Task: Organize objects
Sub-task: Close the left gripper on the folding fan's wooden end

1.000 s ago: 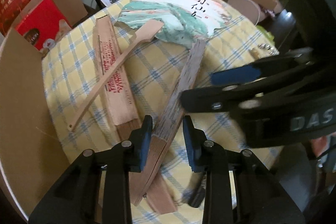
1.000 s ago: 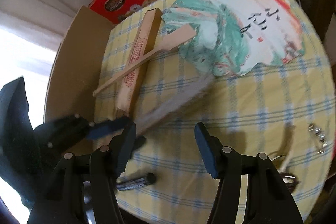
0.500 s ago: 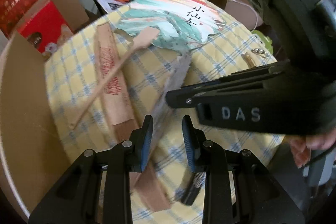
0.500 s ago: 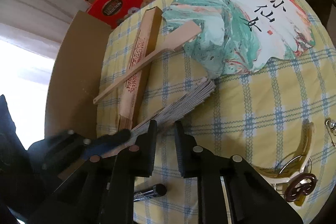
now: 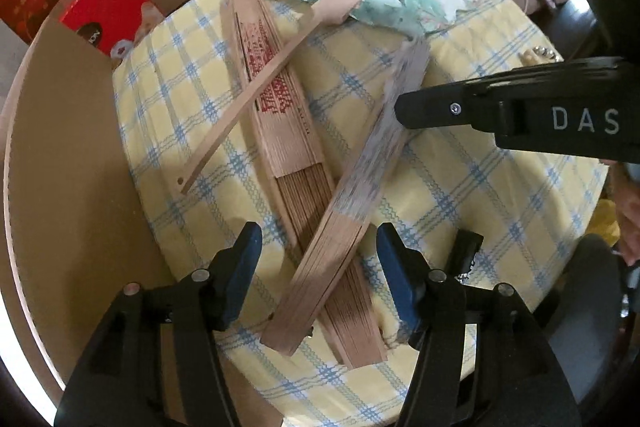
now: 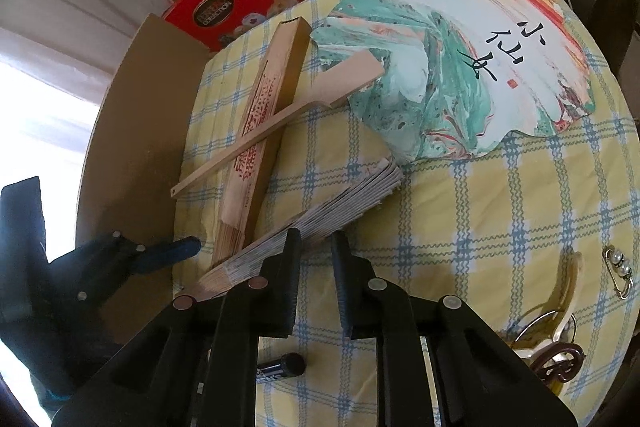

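Fans lie all over our round table (image 6: 500, 227) with its yellow and blue checked cloth. We hold a claw in each hand.

Our right claw (image 6: 316, 247) is pinched nearly shut on the grey folded fan (image 6: 328, 211), about halfway along it. This fan lies slantwise near the table's left edge, and its wooden end (image 5: 320, 279) rests on top of the brown folded fan (image 5: 280, 115). Our left claw (image 5: 318, 267) has just been opening. Its blue pads (image 5: 244, 267) now stand apart on both sides of that wooden end and do not press it.

The brown folded fan with red writing lies along the left side of the table. A thin wooden handle (image 6: 272, 123) lies across it. The handle belongs to the big painted fan (image 6: 460, 67), green, white and orange with black writing, which covers the far part of the table. The tip of the grey fan just reaches its edge.

Near the right edge we see a pearl pin (image 6: 620, 271) and a yellow and brown hair clip (image 6: 556, 343). A small black tube (image 6: 280, 367) lies at the near edge, under our right claw.

A tall cardboard wall (image 6: 132, 155) stands tight against the left edge. Red boxes (image 6: 236, 11) sit behind it.
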The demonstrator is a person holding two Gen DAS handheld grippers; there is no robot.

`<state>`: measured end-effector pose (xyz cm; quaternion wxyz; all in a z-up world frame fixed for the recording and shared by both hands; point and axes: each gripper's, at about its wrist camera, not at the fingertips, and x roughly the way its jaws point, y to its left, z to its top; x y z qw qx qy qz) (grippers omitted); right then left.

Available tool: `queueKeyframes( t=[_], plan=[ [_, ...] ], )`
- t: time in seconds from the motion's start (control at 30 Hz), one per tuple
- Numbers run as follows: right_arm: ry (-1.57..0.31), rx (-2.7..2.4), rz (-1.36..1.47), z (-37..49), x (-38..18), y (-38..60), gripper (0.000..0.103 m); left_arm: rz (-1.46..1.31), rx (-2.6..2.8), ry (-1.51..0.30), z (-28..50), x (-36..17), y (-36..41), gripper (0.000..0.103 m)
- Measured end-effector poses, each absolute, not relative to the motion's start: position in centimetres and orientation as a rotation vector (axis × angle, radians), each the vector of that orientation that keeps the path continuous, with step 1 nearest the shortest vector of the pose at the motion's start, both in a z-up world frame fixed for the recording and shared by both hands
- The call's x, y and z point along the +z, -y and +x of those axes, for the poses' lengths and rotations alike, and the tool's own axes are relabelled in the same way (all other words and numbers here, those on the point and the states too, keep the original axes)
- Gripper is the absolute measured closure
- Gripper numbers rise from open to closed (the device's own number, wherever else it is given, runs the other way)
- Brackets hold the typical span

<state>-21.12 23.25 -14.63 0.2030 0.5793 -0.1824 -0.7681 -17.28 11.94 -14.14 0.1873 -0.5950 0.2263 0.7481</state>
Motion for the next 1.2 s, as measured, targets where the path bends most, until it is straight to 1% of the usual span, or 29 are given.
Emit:
queueKeyframes(
  t=[0.03, 0.07, 0.13, 0.17, 0.27, 0.33, 0.53, 0.73, 0.83, 0.93, 1.0, 1.07, 1.2],
  plan=[
    [0.510, -2.144, 1.615, -21.1, -14.6, -23.3, 0.086, -1.671, 2.094, -0.646, -17.1, -14.3, -12.1, 0.049],
    [0.511, -2.143, 1.613, -21.0, -14.5, -23.4, 0.086, -1.668, 2.082, -0.656, -16.9, -14.5, -12.4, 0.056],
    [0.513, -2.142, 1.606, -20.8, -14.4, -23.6, 0.086, -1.650, 2.095, -0.692, -16.6, -14.4, -12.6, 0.063],
    [0.515, -2.139, 1.602, -20.6, -14.3, -23.7, 0.086, -1.647, 2.106, -0.709, -16.6, -14.5, -12.5, 0.068],
    [0.532, -2.133, 1.580, -20.5, -13.9, -23.8, 0.078, -1.646, 2.104, -0.669, -16.7, -14.2, -12.0, 0.070],
    [0.531, -2.135, 1.570, -20.5, -13.7, -23.9, 0.078, -1.640, 2.109, -0.654, -16.6, -14.0, -11.9, 0.074],
    [0.489, -2.163, 1.554, -20.2, -12.6, -24.3, 0.076, -1.612, 2.125, -0.599, -16.3, -12.7, -11.8, 0.076],
    [0.390, -2.238, 1.523, -19.6, -10.6, -25.6, 0.074, -1.580, 2.142, -0.425, -16.1, -11.0, -11.3, 0.080],
    [0.356, -2.263, 1.519, -19.2, -9.7, -26.6, 0.071, -1.576, 2.149, -0.361, -15.9, -10.7, -11.1, 0.080],
    [0.336, -2.249, 1.522, -18.6, -9.3, -26.9, 0.069, -1.585, 2.149, -0.232, -16.3, -10.8, -10.3, 0.081],
    [0.361, -2.212, 1.530, -18.1, -9.7, -26.7, 0.068, -1.604, 2.125, -0.120, -16.2, -11.1, -9.9, 0.081],
    [0.407, -2.162, 1.553, -18.0, -10.6, -26.3, 0.067, -1.614, 2.101, -0.052, -16.2, -11.7, -9.8, 0.081],
    [0.465, -2.098, 1.596, -18.3, -12.8, -24.6, 0.067, -1.629, 2.081, 0.005, -15.9, -12.7, -10.1, 0.083]
  ],
)
